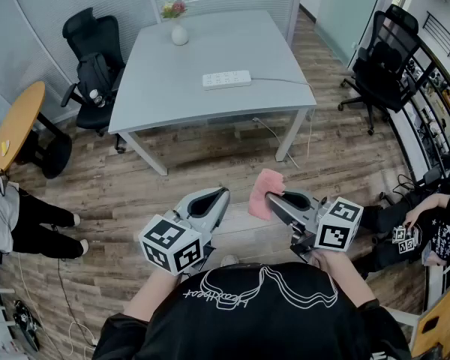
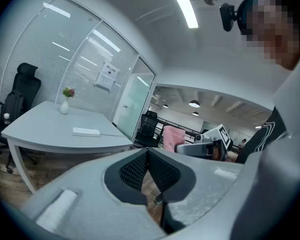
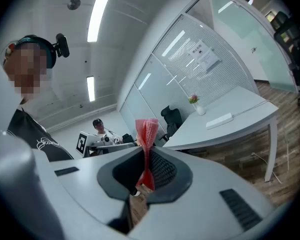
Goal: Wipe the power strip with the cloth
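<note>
Far ahead on the pale grey worktop, a little right of its middle, lies the white oblong power strip, its cord trailing off toward the right edge. A small white vase of flowers stands beyond it, to the left.

Near the person and well apart from the strip, the right gripper has its fingers clamped on a pink waffle-textured cloth — a fold is pinched upright between them, and most of the fabric stands out past the tips. The left gripper carries nothing; its fingers are pressed together.

The step in hand looks like the approach: the cloth has not yet reached the strip. To do it well, I judge the cloth should come down flat along the strip's top face — the free gripper steadying one end so the light strip does not slide, and the strokes kept clear of the cord.
</note>
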`<action>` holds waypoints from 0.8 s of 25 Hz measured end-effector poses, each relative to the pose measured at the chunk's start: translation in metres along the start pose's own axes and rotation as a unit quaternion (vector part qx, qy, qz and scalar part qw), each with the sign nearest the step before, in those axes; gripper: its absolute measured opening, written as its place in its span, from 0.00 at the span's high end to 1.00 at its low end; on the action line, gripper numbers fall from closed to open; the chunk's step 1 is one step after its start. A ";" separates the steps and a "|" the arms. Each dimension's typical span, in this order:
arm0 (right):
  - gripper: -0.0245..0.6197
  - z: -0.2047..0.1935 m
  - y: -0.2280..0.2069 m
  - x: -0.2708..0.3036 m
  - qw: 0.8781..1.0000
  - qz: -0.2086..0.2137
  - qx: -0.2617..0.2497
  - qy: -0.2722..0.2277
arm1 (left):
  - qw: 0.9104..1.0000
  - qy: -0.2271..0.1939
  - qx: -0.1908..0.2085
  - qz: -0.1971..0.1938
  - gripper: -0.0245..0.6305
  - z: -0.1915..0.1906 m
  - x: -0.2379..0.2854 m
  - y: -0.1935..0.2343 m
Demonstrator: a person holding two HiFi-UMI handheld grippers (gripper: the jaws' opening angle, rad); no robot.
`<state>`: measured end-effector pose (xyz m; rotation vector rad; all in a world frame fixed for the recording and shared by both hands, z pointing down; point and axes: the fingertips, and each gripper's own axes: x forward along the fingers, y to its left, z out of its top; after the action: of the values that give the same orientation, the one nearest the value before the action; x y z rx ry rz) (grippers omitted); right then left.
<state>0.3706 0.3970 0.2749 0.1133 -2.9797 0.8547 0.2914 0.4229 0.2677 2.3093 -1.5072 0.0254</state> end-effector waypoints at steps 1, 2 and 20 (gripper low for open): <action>0.92 0.000 -0.002 0.003 1.000 -0.002 0.000 0.000 | 1.000 0.000 -0.001 0.001 0.94 0.000 0.000 0.004; 0.92 0.000 -0.003 0.006 1.000 -0.003 0.000 0.000 | 1.000 -0.001 -0.002 0.002 0.94 0.001 0.000 0.009; 0.92 -0.008 -0.041 0.065 0.995 -0.088 0.027 0.024 | 0.998 0.048 -0.026 -0.019 0.94 -0.009 -0.008 0.086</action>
<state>0.3097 0.3629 0.3067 0.3466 -2.8495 0.9012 0.2131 0.4022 0.3002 2.2612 -1.3992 0.0848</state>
